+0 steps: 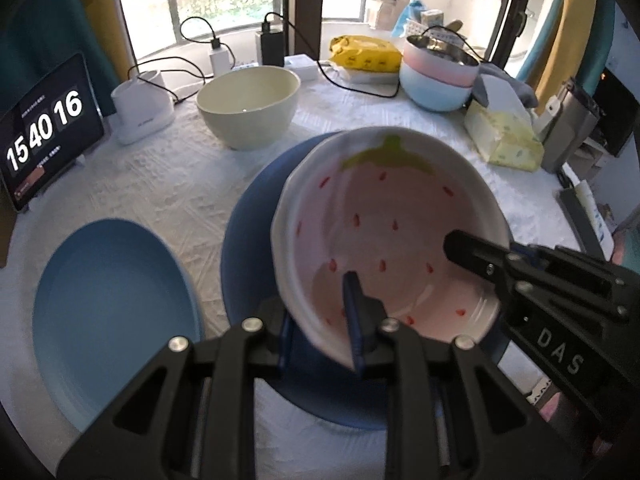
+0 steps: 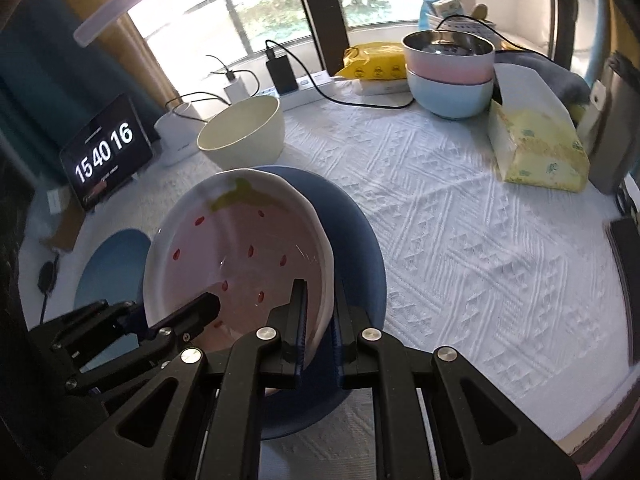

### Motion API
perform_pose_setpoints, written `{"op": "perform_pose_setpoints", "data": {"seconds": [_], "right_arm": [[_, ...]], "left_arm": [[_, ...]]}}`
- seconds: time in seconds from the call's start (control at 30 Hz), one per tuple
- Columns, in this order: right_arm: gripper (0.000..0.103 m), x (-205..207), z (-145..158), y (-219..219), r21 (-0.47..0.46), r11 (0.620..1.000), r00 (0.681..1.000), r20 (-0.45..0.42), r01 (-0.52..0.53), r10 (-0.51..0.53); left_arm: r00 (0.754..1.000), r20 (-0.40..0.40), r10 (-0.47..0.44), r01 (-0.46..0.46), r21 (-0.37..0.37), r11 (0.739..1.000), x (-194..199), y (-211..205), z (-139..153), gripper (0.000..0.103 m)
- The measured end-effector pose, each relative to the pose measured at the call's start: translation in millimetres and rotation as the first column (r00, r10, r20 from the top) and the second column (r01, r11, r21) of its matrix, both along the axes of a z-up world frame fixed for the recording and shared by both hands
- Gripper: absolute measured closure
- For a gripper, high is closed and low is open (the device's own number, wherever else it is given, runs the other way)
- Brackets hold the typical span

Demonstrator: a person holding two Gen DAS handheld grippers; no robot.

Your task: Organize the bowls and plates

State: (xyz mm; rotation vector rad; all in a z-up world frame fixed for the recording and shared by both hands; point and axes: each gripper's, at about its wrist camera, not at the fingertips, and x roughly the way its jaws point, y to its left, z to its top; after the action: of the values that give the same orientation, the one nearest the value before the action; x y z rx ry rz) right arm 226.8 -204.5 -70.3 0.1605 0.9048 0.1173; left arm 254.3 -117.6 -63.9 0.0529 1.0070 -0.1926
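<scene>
A pink strawberry-pattern plate (image 1: 384, 232) is held tilted just above a dark blue plate (image 1: 256, 240). My left gripper (image 1: 320, 320) is shut on the strawberry plate's near rim. My right gripper (image 2: 320, 316) is shut on the plate's opposite rim (image 2: 324, 264); its fingers (image 1: 472, 252) reach in from the right in the left wrist view. A light blue plate (image 1: 108, 312) lies to the left. A cream bowl (image 1: 248, 104) stands behind. A pink bowl with a steel inside sits stacked in a light blue bowl (image 1: 436, 88) at the back right.
A tablet clock (image 1: 44, 128) stands at the left edge. A white charger base (image 1: 140, 108), power banks and cables lie at the back. A yellow wipes pack (image 1: 364, 56) and a tissue pack (image 1: 504, 140) sit at the right. A white textured cloth (image 2: 460, 240) covers the table.
</scene>
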Motion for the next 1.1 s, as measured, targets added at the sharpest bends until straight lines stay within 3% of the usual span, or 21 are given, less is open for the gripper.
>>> {"op": "perform_pose_setpoints", "data": {"seconds": [0.37,0.6,0.8,0.9,1.0,1.1], "right_arm": [[0.091,4.9,-3.6,-3.4,-0.021,0.996,0.995,-0.041,-0.092,0.091],[0.091,9.9,-4.0,-5.7,0.005,0.997,0.997,-0.03,-0.072,0.073],[0.093,14.8,2.6,4.2,-0.042,0.996,0.996,-0.035,-0.085,0.083],[0.087,17.9,3.7,8.3,-0.059,0.994,0.995,-0.047,-0.093,0.09],[0.072,17.1,3.2,18.8,-0.099,0.987,0.991,-0.051,-0.128,0.123],[0.068,13.7,5.5,21.4,-0.103,0.987,0.991,-0.046,-0.127,0.123]], "left_arm": [[0.999,0.007,0.044,-0.044,0.019,0.999,-17.1,-1.6,12.2,0.075],[0.999,0.03,0.042,-0.044,0.042,0.998,-20.2,2.3,23.3,0.075],[0.995,0.035,0.091,-0.092,0.01,0.996,-17.9,20.7,25.8,0.073],[0.995,0.035,0.091,-0.091,0.003,0.996,-16.9,23.5,25.1,0.073],[0.996,0.037,0.081,-0.081,-0.004,0.997,-16.9,24.3,26.3,0.073],[0.997,0.034,0.069,-0.069,-0.007,0.998,-15.4,24.4,25.4,0.073]]}}
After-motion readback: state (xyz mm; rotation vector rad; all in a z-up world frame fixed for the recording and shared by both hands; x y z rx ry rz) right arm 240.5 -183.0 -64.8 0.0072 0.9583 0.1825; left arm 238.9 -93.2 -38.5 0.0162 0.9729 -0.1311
